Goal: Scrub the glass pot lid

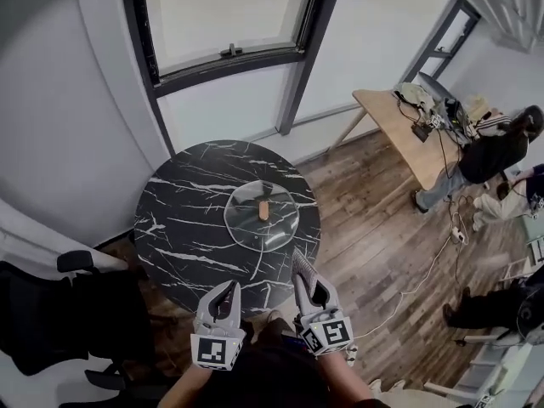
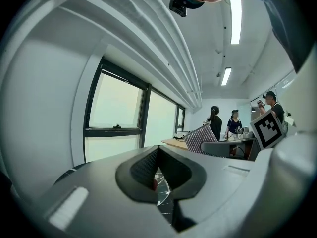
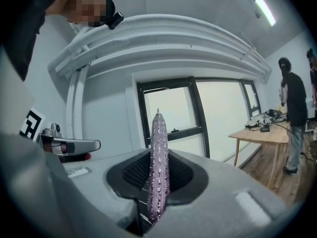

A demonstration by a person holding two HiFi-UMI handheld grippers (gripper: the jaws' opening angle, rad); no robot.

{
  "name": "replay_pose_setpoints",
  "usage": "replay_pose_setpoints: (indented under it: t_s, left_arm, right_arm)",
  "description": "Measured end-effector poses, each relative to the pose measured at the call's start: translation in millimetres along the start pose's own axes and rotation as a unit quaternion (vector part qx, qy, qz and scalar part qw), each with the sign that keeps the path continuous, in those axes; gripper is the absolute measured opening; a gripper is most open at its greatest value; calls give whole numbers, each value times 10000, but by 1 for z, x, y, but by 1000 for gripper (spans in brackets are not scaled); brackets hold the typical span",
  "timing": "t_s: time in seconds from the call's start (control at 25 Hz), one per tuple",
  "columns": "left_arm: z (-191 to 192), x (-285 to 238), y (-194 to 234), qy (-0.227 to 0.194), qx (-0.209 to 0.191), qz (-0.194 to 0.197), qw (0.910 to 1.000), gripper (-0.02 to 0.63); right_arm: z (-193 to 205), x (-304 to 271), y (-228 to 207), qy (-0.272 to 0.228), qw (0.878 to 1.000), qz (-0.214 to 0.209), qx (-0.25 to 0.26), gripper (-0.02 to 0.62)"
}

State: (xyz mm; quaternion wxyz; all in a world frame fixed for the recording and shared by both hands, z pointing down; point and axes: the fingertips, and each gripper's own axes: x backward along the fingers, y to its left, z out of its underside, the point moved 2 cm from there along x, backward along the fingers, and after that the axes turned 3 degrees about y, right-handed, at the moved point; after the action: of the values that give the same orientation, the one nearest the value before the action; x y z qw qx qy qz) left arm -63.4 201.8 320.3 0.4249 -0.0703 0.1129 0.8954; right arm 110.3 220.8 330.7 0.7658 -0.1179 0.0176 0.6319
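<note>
The glass pot lid with a wooden knob lies flat on the round black marble table, right of its centre. Both grippers hover near the table's front edge, short of the lid. My right gripper is shut on a sparkly pink scrub pad, which stands on edge between the jaws. My left gripper is shut with nothing in it; a sliver of the lid shows through its narrow jaw slit. The pad also appears in the left gripper view.
A black office chair stands left of the table. A wooden desk with clutter sits at the back right, with people beside it. Cables trail over the wood floor. Windows line the wall behind the table.
</note>
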Motion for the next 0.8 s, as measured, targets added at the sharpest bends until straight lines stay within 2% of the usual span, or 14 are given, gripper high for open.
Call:
replay_pose_setpoints:
  t_s: [0.12, 0.32, 0.52, 0.8]
  left_arm:
    - [-7, -16, 10, -244, -10, -3, 9997, 2]
    - [2, -44, 16, -5, -2, -14, 10000, 2]
    - [2, -88, 20, -12, 28, -105, 9999, 2]
    - [9, -156, 32, 109, 151, -401, 9990, 2]
  right_arm:
    - [-1, -17, -4, 7, 10000, 17, 23, 74]
    - [9, -39, -25, 116, 9999, 89, -54, 74]
    - [15, -70, -56, 270, 9996, -34, -86, 74]
    - [40, -123, -111, 639, 9976, -184, -204, 74]
